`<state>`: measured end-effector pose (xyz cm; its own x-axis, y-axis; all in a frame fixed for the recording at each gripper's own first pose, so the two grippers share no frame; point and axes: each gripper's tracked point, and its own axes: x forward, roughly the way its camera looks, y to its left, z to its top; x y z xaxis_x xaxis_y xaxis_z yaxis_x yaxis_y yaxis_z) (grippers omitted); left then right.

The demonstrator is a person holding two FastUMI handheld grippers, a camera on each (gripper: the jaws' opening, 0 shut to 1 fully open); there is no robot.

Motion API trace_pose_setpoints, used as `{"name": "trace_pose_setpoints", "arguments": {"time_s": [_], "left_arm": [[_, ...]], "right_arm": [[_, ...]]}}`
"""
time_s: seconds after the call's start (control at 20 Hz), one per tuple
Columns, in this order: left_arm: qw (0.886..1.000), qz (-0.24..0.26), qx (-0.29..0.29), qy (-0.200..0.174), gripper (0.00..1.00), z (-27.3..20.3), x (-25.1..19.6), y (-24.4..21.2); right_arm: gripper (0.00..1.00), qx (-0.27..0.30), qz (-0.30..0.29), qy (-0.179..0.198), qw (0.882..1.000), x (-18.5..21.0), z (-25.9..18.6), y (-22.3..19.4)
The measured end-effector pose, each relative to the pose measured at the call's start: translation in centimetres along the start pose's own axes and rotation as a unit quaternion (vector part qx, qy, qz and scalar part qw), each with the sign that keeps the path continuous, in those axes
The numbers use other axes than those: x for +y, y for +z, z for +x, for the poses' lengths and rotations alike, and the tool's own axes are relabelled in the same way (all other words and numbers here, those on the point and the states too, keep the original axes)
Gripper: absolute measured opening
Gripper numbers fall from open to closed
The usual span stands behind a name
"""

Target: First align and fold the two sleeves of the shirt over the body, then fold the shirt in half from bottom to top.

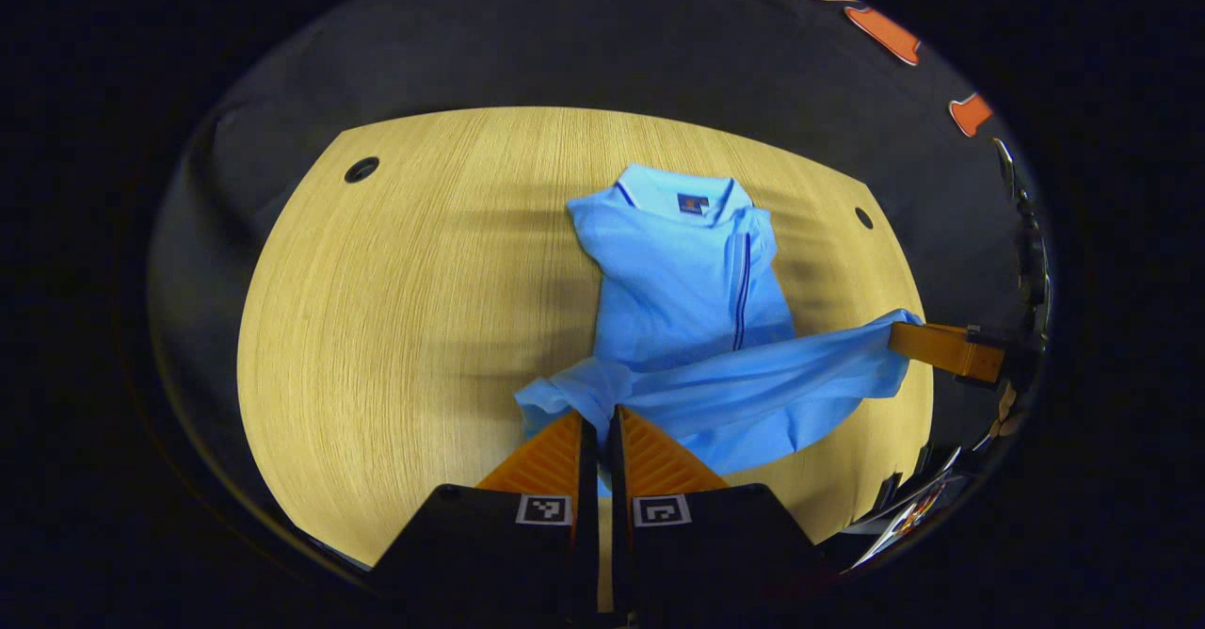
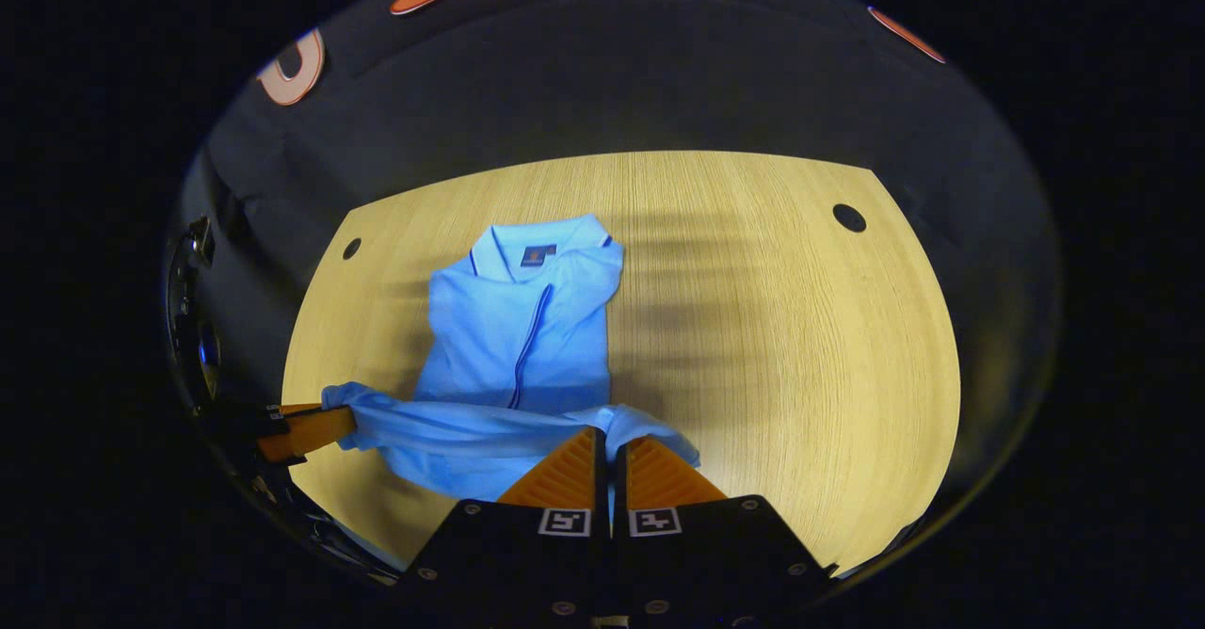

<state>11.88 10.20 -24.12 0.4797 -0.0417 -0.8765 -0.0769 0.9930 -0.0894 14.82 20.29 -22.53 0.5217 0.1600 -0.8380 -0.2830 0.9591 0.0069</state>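
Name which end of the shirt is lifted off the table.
The bottom hem, pinched at its corners by the left gripper and right gripper; the collar end lies flat.

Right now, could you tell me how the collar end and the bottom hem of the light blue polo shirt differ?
The collar end lies flat on the wooden table, untouched; the bottom hem is raised and stretched. The left gripper and right gripper pinch the hem's corners. Both ends are the same blue fabric.

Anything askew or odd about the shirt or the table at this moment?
Nothing damaged. The shirt lies sleeves-in on the table. The left gripper and right gripper each pinch a hem corner, and the lifted hem runs bunched and slanted, not level.
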Motion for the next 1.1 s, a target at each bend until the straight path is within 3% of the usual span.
{"name": "trace_pose_setpoints", "arguments": {"time_s": [0.4,0.75,0.9,0.95,1.1], "left_arm": [[0.999,0.014,-0.033,0.001,0.1,5.9,1.6,9.7],[0.998,0.051,-0.029,0.023,0.1,11.9,2.8,12.2],[0.997,0.057,-0.042,0.025,0.27,12.6,2.9,12.7],[0.996,0.058,-0.052,0.033,0.32,12.2,3.3,13.3],[0.992,0.056,-0.097,0.053,1.0,10.7,3.8,14.9]], "right_arm": [[0.0,-0.025,0.047,-0.014,0.999,-1.2,6.8,7.2],[0.02,-0.008,0.067,-0.032,0.997,-2.2,12.6,7.4],[0.15,-0.016,0.071,-0.042,0.996,-2.7,12.8,7.9],[0.32,-0.016,0.077,-0.039,0.996,-2.6,12.9,8.1],[0.83,-0.027,0.075,-0.041,0.996,-2.7,11.6,8.3]]}}
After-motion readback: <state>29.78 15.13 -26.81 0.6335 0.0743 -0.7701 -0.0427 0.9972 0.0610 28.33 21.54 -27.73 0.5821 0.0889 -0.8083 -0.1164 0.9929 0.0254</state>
